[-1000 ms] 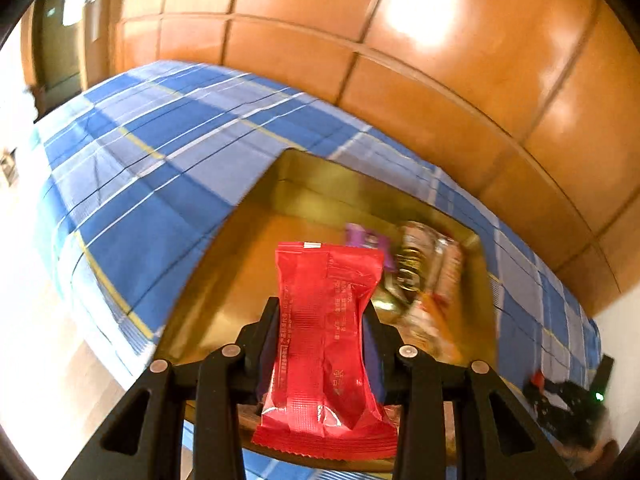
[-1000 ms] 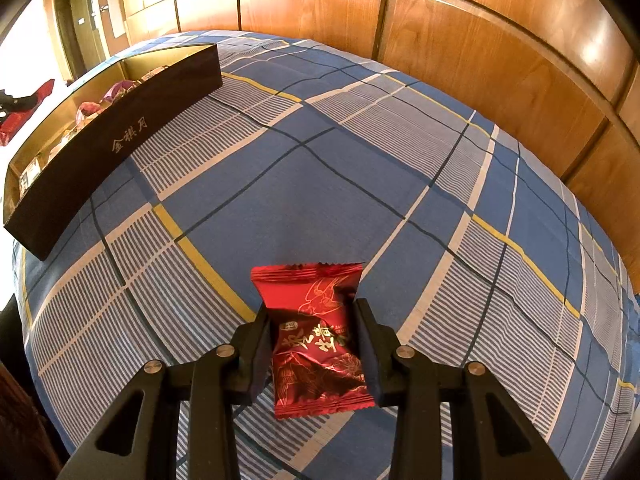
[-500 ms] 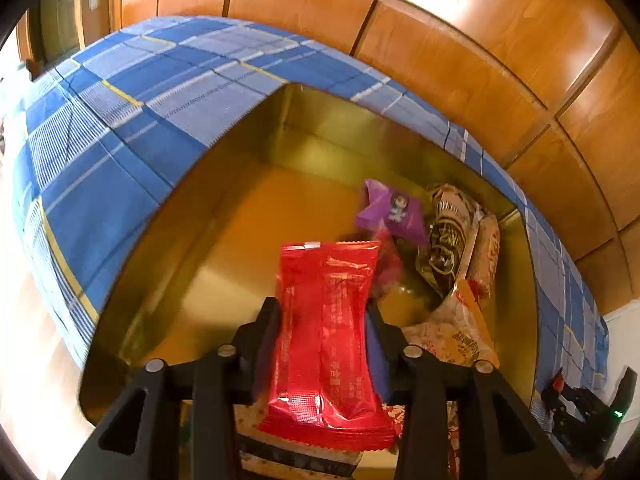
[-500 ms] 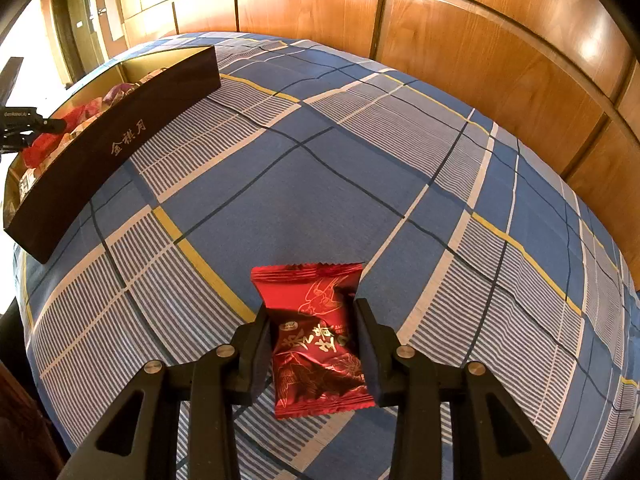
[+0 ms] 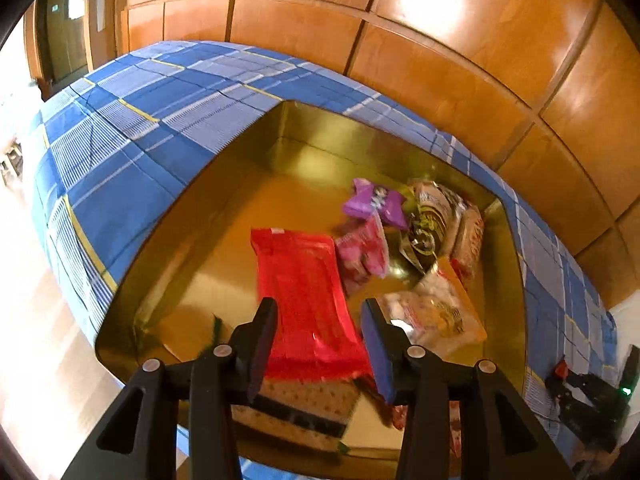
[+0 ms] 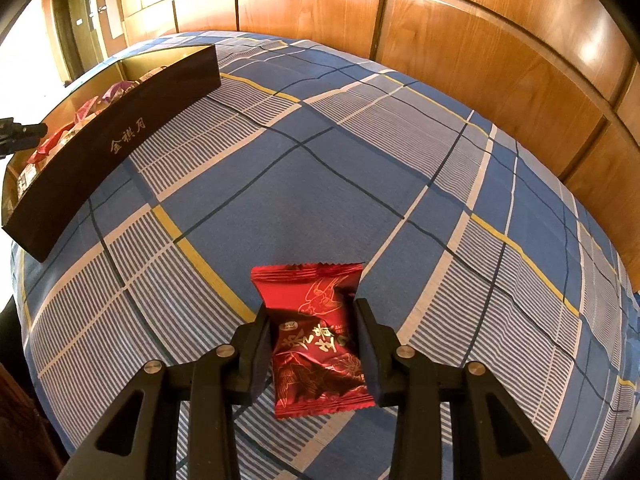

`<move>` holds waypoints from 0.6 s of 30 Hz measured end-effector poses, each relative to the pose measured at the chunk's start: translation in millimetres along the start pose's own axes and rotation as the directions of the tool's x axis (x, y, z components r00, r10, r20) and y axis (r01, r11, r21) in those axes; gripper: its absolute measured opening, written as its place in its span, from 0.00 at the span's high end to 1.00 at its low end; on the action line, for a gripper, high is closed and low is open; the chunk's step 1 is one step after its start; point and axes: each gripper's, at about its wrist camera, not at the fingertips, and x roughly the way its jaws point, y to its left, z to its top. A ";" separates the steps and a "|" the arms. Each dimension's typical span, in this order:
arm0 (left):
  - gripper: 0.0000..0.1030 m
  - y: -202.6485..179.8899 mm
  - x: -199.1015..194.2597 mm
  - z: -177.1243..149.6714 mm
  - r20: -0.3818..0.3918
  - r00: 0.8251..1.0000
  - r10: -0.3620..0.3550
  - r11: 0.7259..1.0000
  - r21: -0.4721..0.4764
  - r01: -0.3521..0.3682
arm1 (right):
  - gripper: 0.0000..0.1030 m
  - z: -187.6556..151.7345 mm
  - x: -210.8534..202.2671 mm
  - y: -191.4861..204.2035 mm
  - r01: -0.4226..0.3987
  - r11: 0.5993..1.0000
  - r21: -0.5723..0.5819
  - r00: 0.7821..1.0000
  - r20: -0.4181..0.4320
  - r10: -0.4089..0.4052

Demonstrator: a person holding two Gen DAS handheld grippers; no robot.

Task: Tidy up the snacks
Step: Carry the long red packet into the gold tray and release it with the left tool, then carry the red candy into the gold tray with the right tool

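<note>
My left gripper [image 5: 319,306] hangs open over the gold-lined box [image 5: 224,216]. A bright red snack packet [image 5: 300,280], blurred, lies loose between its fingers, slanting down onto the snacks at the box's near end. My right gripper [image 6: 313,312] is shut on a dark red packet with gold print [image 6: 316,340], just above the blue plaid cloth [image 6: 320,184]. In the right wrist view the box [image 6: 120,140] stands at the far left, its dark brown wall bearing gold characters, and the left gripper's tip [image 6: 20,136] pokes in over it.
A purple packet [image 5: 374,204], a pink one [image 5: 364,248] and several other wrapped snacks [image 5: 436,232] are piled at the box's right side. Wooden wall panels [image 6: 480,40] run along the back. The cloth drops off at its left edge [image 5: 60,240].
The left gripper has sunk lower into the box and its jaws have spread; the bright red packet, gripped before, has slipped down between them. The right gripper and its packet have not moved.
</note>
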 end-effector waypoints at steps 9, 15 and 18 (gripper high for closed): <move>0.57 -13.3 6.8 -9.8 -0.004 0.999 0.051 0.997 0.061 -0.051 | 0.63 -0.5 0.0 3.7 0.018 1.000 0.002 1.000 -0.005 -0.018; 0.57 -18.7 1.5 -10.8 0.029 0.997 0.070 0.992 0.099 -0.073 | 0.63 -0.2 0.3 4.4 0.024 1.000 0.013 1.000 -0.008 -0.024; 0.57 -20.3 -2.7 -11.5 0.047 0.996 0.076 0.991 0.110 -0.080 | 0.63 -0.1 0.7 3.4 0.023 1.000 0.019 1.000 -0.012 -0.023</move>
